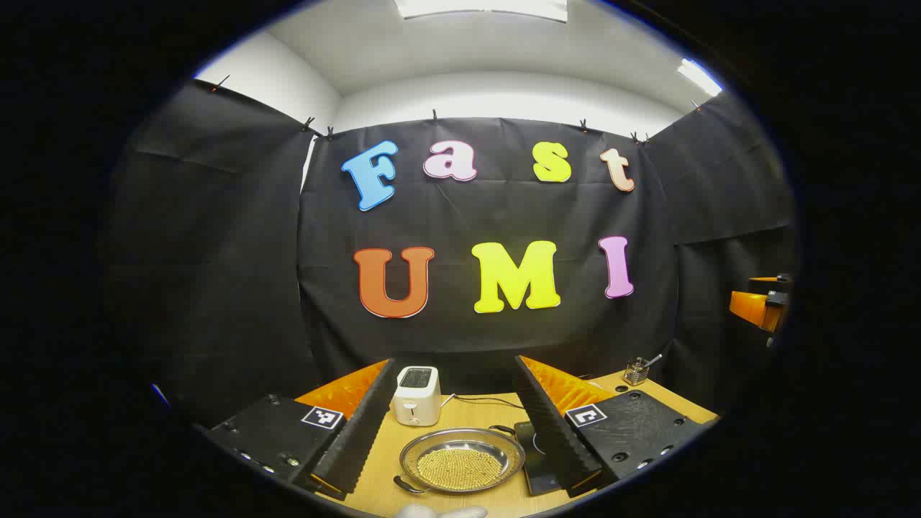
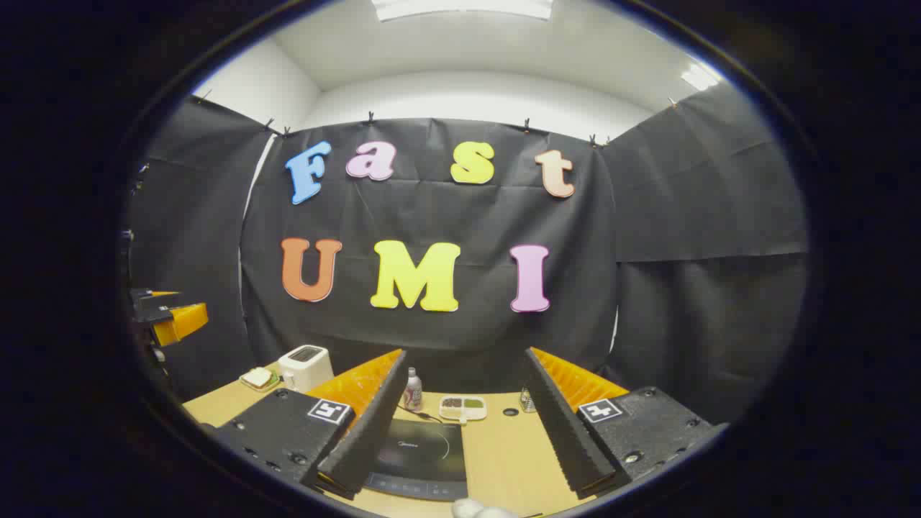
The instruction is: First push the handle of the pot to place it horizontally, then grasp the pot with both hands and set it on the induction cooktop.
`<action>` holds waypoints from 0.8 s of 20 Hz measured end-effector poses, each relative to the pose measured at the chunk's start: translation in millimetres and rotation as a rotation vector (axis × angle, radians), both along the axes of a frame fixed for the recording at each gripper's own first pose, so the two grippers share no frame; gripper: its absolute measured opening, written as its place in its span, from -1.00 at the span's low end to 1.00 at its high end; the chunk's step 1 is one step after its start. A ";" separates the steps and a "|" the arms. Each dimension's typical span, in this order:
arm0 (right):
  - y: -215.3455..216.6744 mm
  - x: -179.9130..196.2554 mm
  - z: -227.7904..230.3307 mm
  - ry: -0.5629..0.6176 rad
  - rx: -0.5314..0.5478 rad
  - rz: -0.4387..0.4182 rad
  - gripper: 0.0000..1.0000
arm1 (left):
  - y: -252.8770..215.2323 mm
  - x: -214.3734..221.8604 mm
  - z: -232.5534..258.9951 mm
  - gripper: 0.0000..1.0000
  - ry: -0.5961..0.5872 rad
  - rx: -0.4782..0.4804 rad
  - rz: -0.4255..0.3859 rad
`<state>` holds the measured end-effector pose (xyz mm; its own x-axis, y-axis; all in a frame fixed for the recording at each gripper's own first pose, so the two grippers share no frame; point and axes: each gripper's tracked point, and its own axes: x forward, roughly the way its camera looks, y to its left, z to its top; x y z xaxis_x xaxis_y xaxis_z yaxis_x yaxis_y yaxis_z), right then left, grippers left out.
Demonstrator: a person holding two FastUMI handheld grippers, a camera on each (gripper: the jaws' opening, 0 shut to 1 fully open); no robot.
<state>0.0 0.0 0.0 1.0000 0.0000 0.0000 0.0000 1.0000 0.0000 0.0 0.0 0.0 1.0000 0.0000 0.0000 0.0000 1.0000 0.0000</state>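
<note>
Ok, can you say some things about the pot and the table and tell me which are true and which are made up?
1. The pot sits on the induction cooktop. False: it stands on the table beside it.
2. The pot holds small yellowish beads. True.
3. The left tool is shut on the pot. False: it is open and apart from it.
4. A white toaster stands behind the pot. True.
5. The right tool is open. True.
</note>
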 end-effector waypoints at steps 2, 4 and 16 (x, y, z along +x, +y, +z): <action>1.6 -1.8 0.2 0.003 -0.001 0.000 0.93 | 1.7 0.5 -1.3 0.93 0.002 0.001 -0.004; 3.0 -2.4 1.4 0.002 0.003 -0.001 0.93 | 2.2 0.1 -1.8 0.93 0.003 0.002 -0.006; 4.7 -2.5 0.7 0.020 0.002 -0.002 0.94 | 1.2 9.9 -15.8 0.63 0.019 0.000 -0.026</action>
<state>-2.5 4.7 0.7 0.9998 -0.0016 -0.0199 0.0016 1.0000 0.0024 9.9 1.2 -15.8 0.9995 -0.0259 -0.0189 0.0259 0.9997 -0.0005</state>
